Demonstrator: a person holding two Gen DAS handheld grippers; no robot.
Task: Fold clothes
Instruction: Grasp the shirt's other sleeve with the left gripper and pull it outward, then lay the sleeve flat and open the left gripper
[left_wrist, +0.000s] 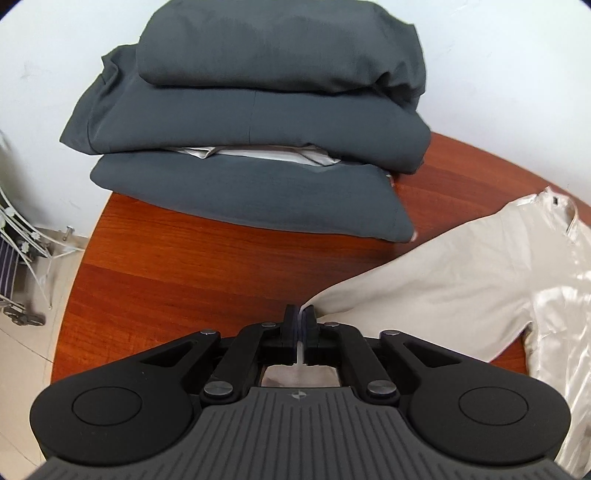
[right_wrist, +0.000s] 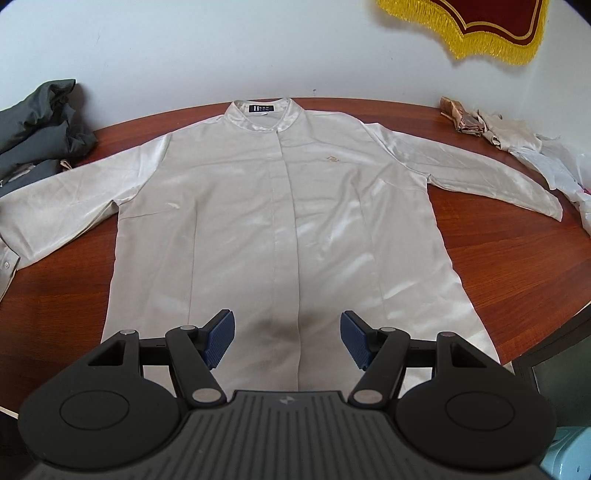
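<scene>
1. Right wrist view: one pale beige satin long-sleeved shirt (right_wrist: 280, 206) lies face up, spread flat across the middle of the frame on the round reddish wooden table (right_wrist: 517, 266), both sleeves out, no fold in it.
2. Left gripper (left_wrist: 299, 314) is pinched tight on the shirt's sleeve end at lower centre; right gripper (right_wrist: 287, 338) hovers spread wide above the hem, holding nothing.
3. Three dark grey folded garments (left_wrist: 258, 122) sit stacked at upper centre of the left wrist view, so by my judgement this shirt remains to fold.
4. Crumpled beige cloths (right_wrist: 495, 129) lie upper right.
</scene>
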